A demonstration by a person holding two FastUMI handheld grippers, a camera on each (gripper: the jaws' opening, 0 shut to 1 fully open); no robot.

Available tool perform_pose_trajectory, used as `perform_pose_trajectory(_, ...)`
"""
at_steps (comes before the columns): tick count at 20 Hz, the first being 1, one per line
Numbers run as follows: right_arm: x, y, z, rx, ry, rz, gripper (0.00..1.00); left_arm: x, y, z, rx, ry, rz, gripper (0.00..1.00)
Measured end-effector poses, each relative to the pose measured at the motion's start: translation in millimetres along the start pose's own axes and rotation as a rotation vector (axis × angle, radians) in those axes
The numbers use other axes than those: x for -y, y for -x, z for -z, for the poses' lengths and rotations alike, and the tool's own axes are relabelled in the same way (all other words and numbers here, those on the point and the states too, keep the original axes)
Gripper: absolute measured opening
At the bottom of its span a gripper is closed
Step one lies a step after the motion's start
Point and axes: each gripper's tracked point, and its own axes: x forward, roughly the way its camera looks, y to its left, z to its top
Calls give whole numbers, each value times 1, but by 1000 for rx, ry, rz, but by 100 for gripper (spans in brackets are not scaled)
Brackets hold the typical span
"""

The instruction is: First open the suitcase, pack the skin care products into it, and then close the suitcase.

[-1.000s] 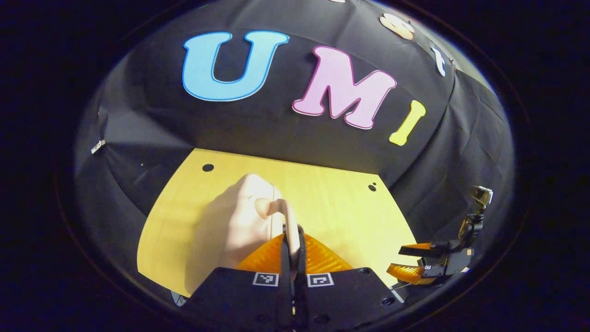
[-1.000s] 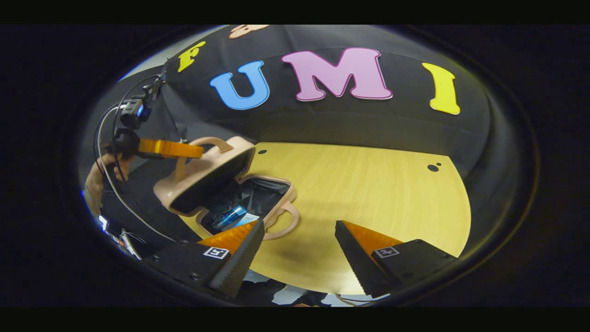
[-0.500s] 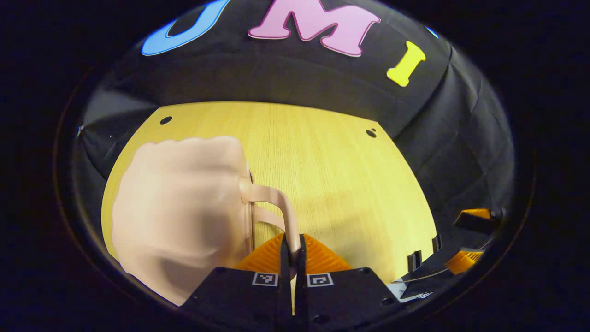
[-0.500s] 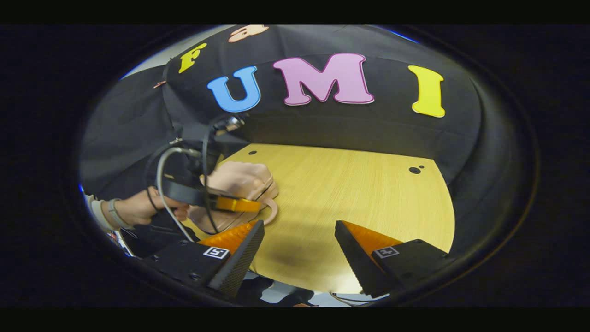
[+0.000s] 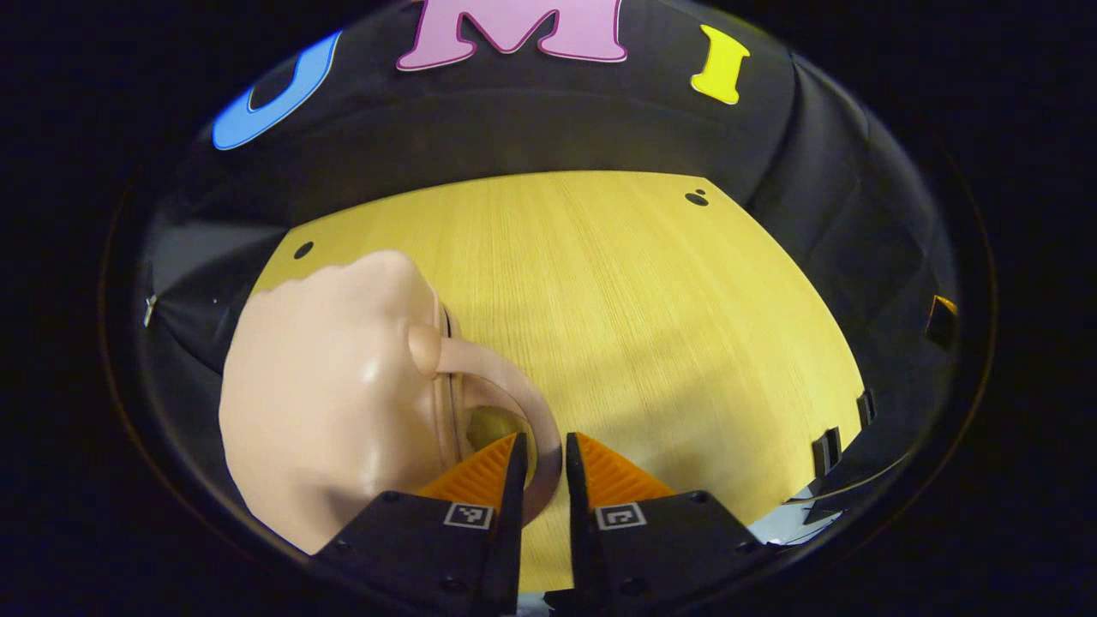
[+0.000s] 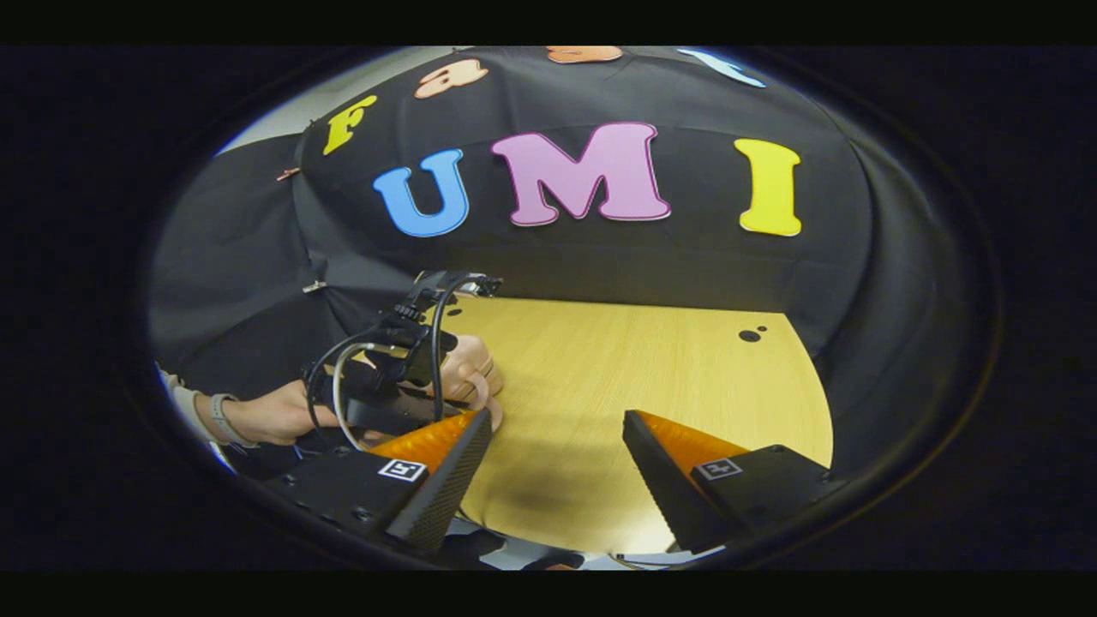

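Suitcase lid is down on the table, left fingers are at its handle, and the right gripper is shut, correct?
Not quite: the right gripper is open, its fingers wide apart over the table in the right gripper view. The suitcase is closed, with the left gripper at its handle.

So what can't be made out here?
- Suitcase contents: lid down, left gripper view.
- Left tongs on the handle: contact unclear, slight gap.
- Suitcase in right gripper view: mostly behind the left gripper and cables.
- Latch: not visible.
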Motion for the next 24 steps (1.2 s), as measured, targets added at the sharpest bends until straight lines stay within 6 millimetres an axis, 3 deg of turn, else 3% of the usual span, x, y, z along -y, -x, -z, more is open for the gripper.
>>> perform_pose_trajectory(2,3,-1,-14,45,4,16,97,1,11,-3,26,48,12,77)
perform_pose_trajectory(3,4,-1,-23,73,5,26,97,1,18,-9,60,65,13,90)
perform_pose_trajectory(8,15,6,-61,182,43,101,97,-9,73,-66,298,38,-23,87)
perform_pose_trajectory(11,20,16,-90,261,75,157,97,-14,121,-109,480,-6,-89,87)
perform_pose_trajectory(14,15,37,-135,388,106,200,96,7,190,-144,657,-56,-97,86)
perform_pose_trajectory(17,8,52,-165,474,138,229,97,22,241,-170,778,-49,-57,86)
perform_pose_trajectory(20,0,66,-183,531,135,238,97,16,272,-185,900,-53,-78,87)
perform_pose_trajectory(23,3,77,-195,578,155,261,98,12,279,-185,929,-52,-103,87)
perform_pose_trajectory(24,5,80,-198,590,167,277,91,12,281,-185,934,-50,-101,87)
